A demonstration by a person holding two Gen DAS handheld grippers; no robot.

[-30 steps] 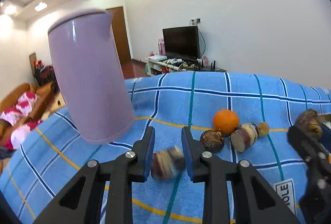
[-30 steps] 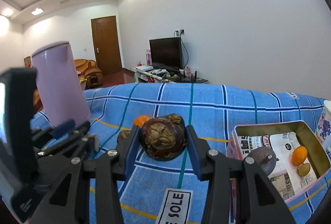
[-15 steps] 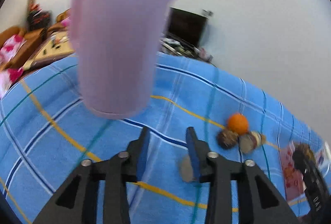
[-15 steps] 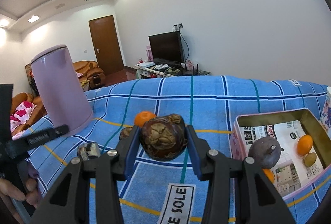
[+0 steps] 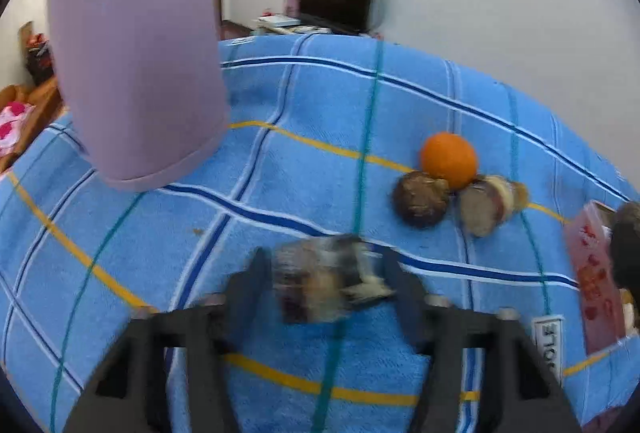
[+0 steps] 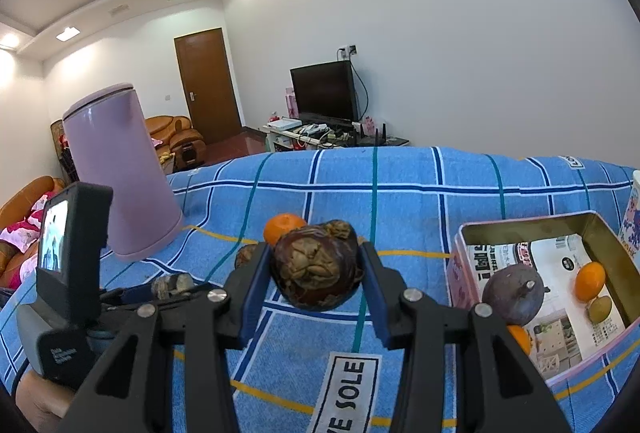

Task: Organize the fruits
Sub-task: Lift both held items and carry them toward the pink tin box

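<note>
A blurred cut brown fruit piece (image 5: 320, 285) lies on the blue checked cloth (image 5: 280, 193) between the fingers of my left gripper (image 5: 326, 273). The jaws are opening and do not clearly press it. In the right wrist view the same piece (image 6: 172, 283) shows at the left gripper's tips. My right gripper (image 6: 316, 265) is shut on a dark brown wrinkled fruit (image 6: 316, 273), held above the cloth. Further back lie an orange (image 5: 450, 159), a round brown fruit (image 5: 420, 203) and a cut fruit (image 5: 486, 209), close together.
A tall purple kettle (image 5: 136, 53) stands at the back left. An open tin box (image 6: 520, 225) at the right holds a purple mangosteen (image 6: 514, 293), a small orange (image 6: 590, 281) and a greenish fruit (image 6: 600, 309). A hand (image 6: 40, 401) holds the left gripper.
My left gripper dipped toward the cloth and its jaws widened. The cut fruit piece, beside the right finger half a second ago, now sits between them. The right gripper kept still.
</note>
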